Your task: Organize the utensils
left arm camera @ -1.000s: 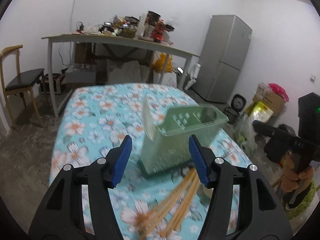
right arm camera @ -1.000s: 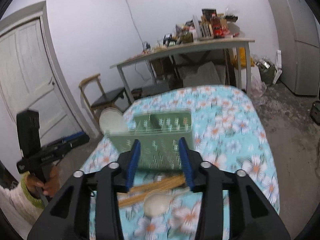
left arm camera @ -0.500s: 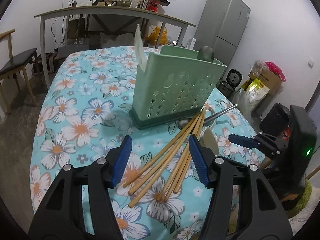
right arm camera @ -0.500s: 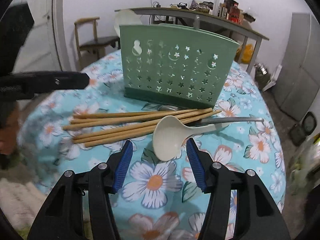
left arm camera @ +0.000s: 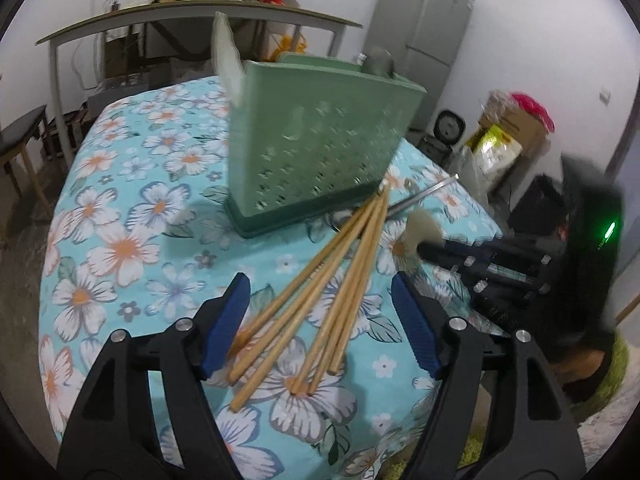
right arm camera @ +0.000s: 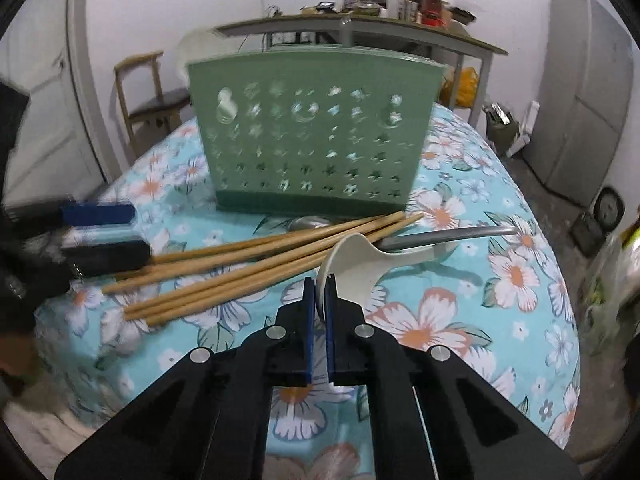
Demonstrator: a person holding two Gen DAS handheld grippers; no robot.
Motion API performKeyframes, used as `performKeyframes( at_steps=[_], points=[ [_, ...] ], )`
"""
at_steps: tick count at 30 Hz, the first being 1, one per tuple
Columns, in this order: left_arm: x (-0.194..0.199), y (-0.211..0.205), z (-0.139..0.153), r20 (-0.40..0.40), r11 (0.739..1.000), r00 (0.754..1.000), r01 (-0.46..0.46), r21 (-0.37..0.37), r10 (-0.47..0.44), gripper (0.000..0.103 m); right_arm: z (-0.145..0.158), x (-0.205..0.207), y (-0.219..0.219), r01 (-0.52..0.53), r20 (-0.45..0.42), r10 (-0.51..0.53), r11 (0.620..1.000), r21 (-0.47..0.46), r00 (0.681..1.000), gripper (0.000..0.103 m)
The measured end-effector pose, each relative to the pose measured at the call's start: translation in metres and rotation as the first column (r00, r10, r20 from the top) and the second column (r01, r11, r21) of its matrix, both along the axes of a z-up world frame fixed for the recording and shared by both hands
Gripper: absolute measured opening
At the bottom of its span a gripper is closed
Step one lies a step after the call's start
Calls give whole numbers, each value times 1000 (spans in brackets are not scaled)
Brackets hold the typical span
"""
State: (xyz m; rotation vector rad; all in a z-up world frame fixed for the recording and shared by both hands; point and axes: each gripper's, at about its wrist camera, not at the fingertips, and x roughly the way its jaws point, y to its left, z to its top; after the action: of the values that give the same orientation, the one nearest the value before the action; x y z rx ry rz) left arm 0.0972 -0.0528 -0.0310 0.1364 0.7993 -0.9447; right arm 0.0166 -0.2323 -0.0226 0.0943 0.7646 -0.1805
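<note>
Utensils lie loose on a floral tablecloth just ahead of both grippers: a bundle of wooden chopsticks, a white ceramic spoon and a metal spoon. Beyond them stands a green perforated utensil holder, upright, its dark base close to the far tips of the chopsticks. The right gripper has its blue pads pressed nearly together on the near rim of the white ceramic spoon's bowl, which sits tipped up between them; the spoon's handle runs away to the right, across the metal spoon's handle. The chopsticks fan out to the left of this gripper, their far ends crossing just behind the ceramic bowl. In the left wrist view, the left gripper has its jaws spread wide and opening further, with the near ends of the chopsticks lying between the two blue pads, none of them pressed by either pad. From there the sticks run forward and slightly right toward the green holder, where a pale utensil already stands at its left end. To the right of the left gripper, the other gripper's black body reaches in over the table edge, blurred. Farther back are a cluttered side table, a wooden chair and a grey refrigerator.
</note>
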Motion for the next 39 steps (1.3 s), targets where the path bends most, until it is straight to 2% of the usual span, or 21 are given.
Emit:
performKeyframes(
  at_steps=[2,7,10,16,19,21,24,27,31,39],
  points=[
    [-3,-10,-3,12,999,1000,21,24,-22,70,7,-5,-10,21,19,-22,999,42,1000,4],
    [-5,-41,-15,79,988,996,31,154,-44,70,19,-16,-31,61,53,-67,992,114,996,4],
    [-4,-54,-23,85,978,994,48,204,-67,69,22,-21,-40,79,64,-89,986,147,994,4],
    [3,-73,-39,90,959,992,59,276,-87,51,17,-23,-50,91,66,-105,979,184,992,4],
    [5,-77,-41,104,956,989,70,285,-103,37,14,-22,-52,90,64,-104,976,197,993,4],
    [4,-80,-43,125,949,984,88,301,-131,26,12,-22,-54,90,64,-104,975,203,992,4],
    [-3,-83,-44,169,933,967,127,337,-193,17,12,-20,-57,88,64,-104,973,214,992,4],
    [-14,-81,-45,222,906,936,174,385,-274,14,10,-18,-58,86,64,-102,972,220,993,4],
    [-19,-73,-45,234,879,908,227,419,-346,12,8,-18,-59,83,64,-99,971,225,993,4],
    [-25,-43,-45,236,857,899,231,460,-369,12,7,-19,-59,81,67,-99,968,237,993,4]
  ],
)
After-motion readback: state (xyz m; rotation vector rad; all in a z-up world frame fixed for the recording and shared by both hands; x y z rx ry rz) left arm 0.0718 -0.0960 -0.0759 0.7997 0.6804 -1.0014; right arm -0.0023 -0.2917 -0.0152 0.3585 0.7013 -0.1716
